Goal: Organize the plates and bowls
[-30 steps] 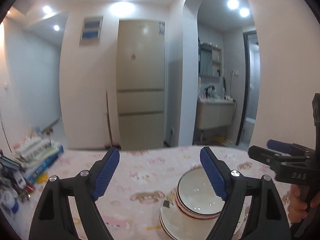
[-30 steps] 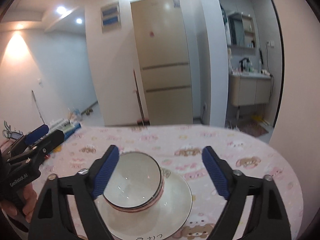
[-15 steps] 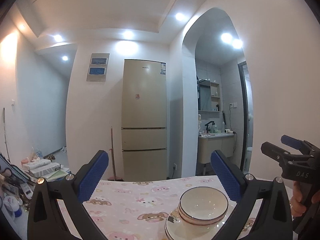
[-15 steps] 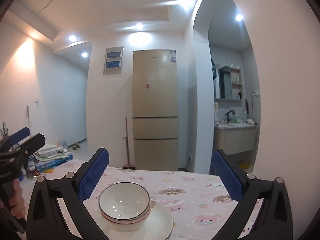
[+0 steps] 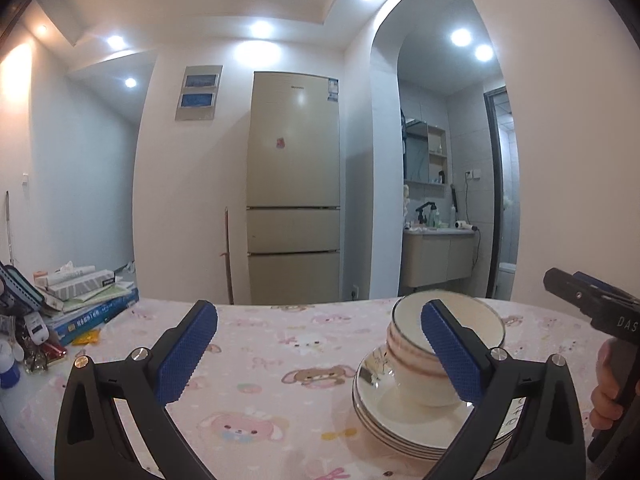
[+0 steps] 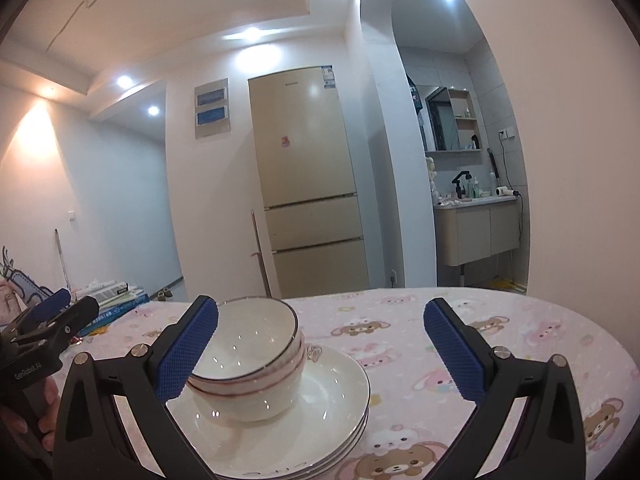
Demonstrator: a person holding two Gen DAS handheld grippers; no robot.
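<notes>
left hand-held gripper [image 5: 318, 350] and right hand-held gripper [image 6: 320, 346] are both standing wide open, holding nothing. bowls [image 6: 256, 364] are sitting nested on stacked plates [image 6: 320, 432] on the desk [image 6: 500, 344], between the two, slightly ahead. risk: a finger nudging a rim could be tipping the bowls or sliding the plates.
</notes>
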